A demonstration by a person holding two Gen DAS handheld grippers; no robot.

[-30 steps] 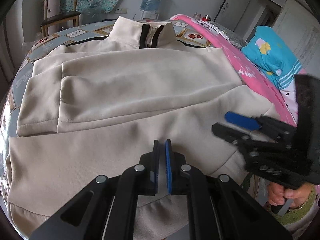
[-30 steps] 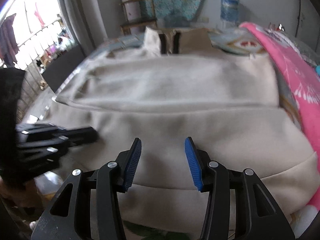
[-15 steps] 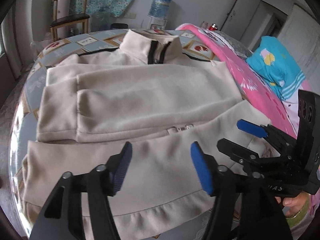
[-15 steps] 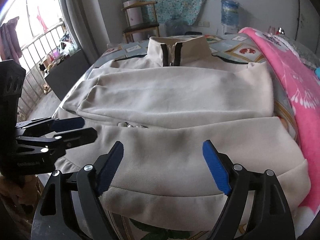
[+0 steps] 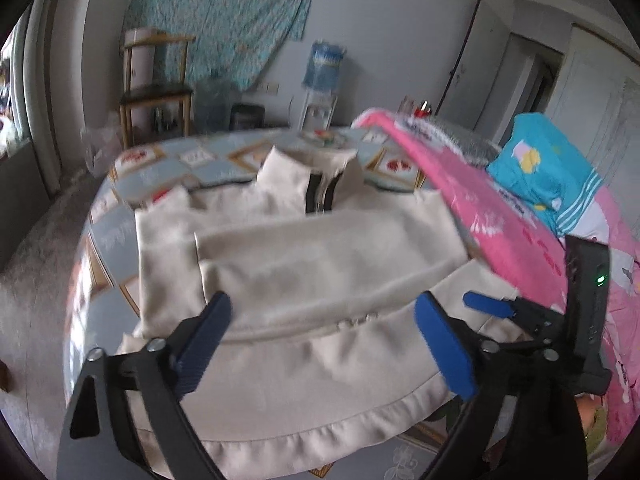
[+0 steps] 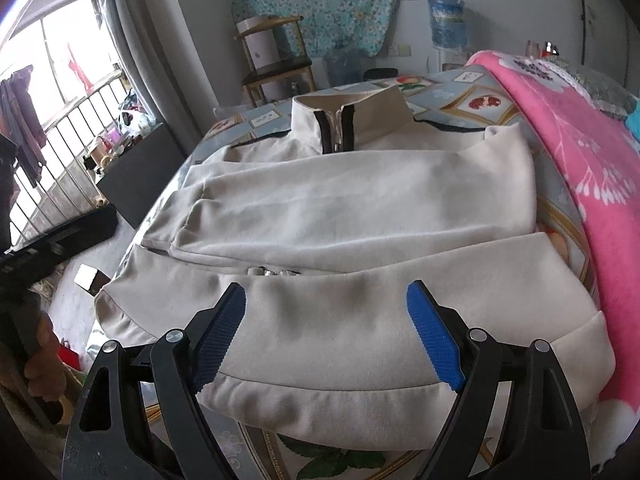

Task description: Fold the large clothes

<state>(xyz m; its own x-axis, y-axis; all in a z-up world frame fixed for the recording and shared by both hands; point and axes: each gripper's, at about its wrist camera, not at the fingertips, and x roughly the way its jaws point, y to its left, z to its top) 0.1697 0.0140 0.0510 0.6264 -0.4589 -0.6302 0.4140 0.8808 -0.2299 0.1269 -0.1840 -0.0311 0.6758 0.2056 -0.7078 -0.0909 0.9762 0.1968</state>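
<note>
- The cream zip-up jacket (image 6: 360, 216) lies flat on the patterned bed (image 6: 472, 100), collar at the far end, both sleeves folded across its chest, hem nearest the cameras.
- Left gripper (image 5: 320, 340): jaws wide apart, hovering over the hem, holding nothing.
- Right gripper (image 6: 326, 332): jaws wide apart, empty, above the lower front.
- A pink blanket (image 6: 580, 148) lies beside the jacket's right edge.

the jacket (image 6: 352, 240) lies on the bed (image 6: 472, 100) ahead of the spread jaws of both grippers, collar (image 6: 344, 120) farthest away, sleeves folded across its middle, a blanket (image 6: 580, 152) to the right.
</note>
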